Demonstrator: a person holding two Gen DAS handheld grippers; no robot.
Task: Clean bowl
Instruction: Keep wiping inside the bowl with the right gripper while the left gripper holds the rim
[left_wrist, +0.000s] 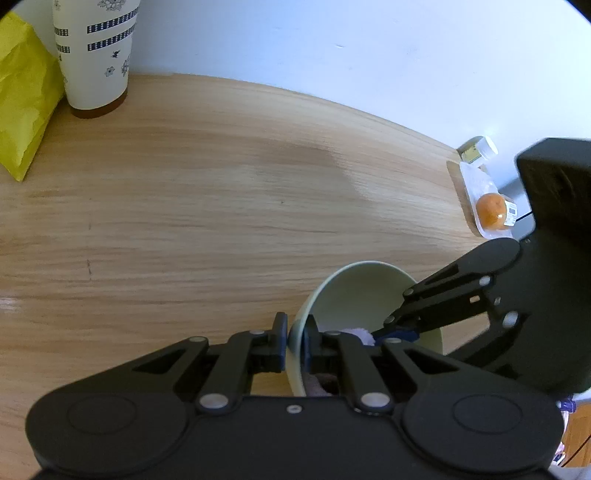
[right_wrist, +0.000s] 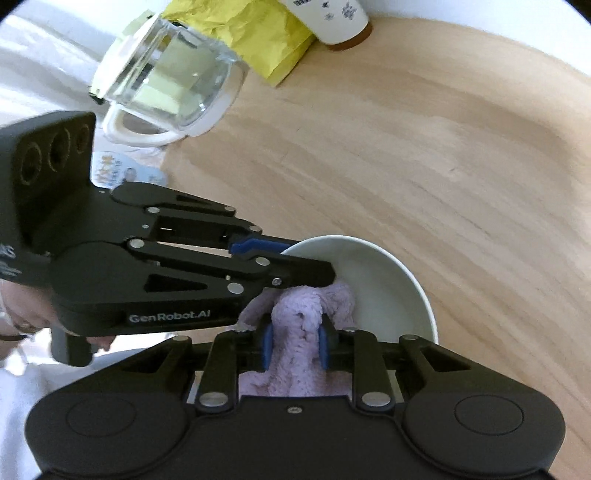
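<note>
A pale green bowl is held tilted above the wooden table. My left gripper is shut on the bowl's rim, one finger outside and one inside. In the right wrist view the bowl shows with my left gripper clamped on its near-left rim. My right gripper is shut on a lilac fluffy cloth whose front end lies inside the bowl. In the left wrist view the right gripper reaches into the bowl from the right, with a bit of the cloth showing.
A yellow paper bag and a patterned white cup stand at the table's far left. A wrapped orange and a small bottle lie at the right edge. A glass kettle stands at the table's edge.
</note>
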